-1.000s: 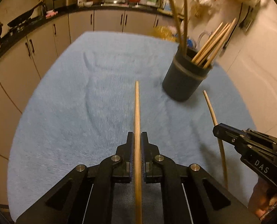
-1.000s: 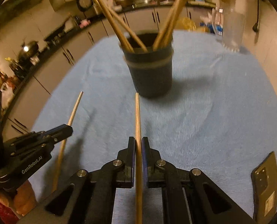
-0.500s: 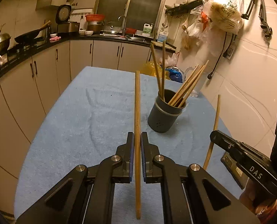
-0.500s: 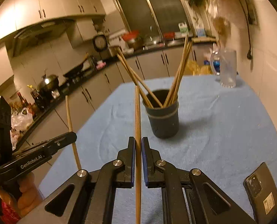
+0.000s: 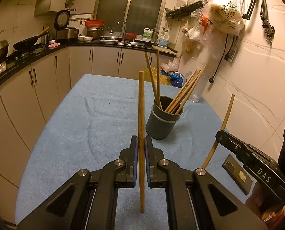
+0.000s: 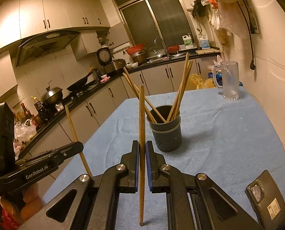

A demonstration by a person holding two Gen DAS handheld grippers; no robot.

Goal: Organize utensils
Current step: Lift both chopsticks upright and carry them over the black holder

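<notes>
Left gripper (image 5: 141, 146): jaws closed on a single wooden chopstick (image 5: 141, 126). The stick stands nearly upright between the blue pads, running well above the fingertips and a shorter way below them; its lower end hangs free over the blue cloth (image 5: 81, 130) and touches nothing.

Right gripper (image 6: 142, 147): jaws likewise closed on a second chopstick (image 6: 141, 118), held in the same upright manner, slightly tilted, with its lower end clear of the cloth.

Each gripper shows in the other's camera. From the left wrist view, the right gripper (image 5: 219, 134) sits to the right of the left jaws, its chopstick (image 5: 224, 122) leaning up and away. From the right wrist view, the left gripper (image 6: 79, 145) sits to the left of the right jaws, its chopstick (image 6: 73, 128) rising above it. A hand (image 6: 30, 201) is visible under that gripper's body.

Dark utensil holder (image 5: 162, 123): stands upright on the cloth, ahead of both pairs of jaws, just right of the left pair's line and just right of the right pair's line. It already contains several chopsticks (image 5: 184, 95) leaning against its rim in two bunches. Neither held stick touches the holder.

Other items: a phone (image 6: 267, 197) lies flat on the cloth to the right of the right jaws, near the table edge. A clear glass mug (image 6: 228, 80) stands beyond the holder, at the far right of the cloth.
</notes>
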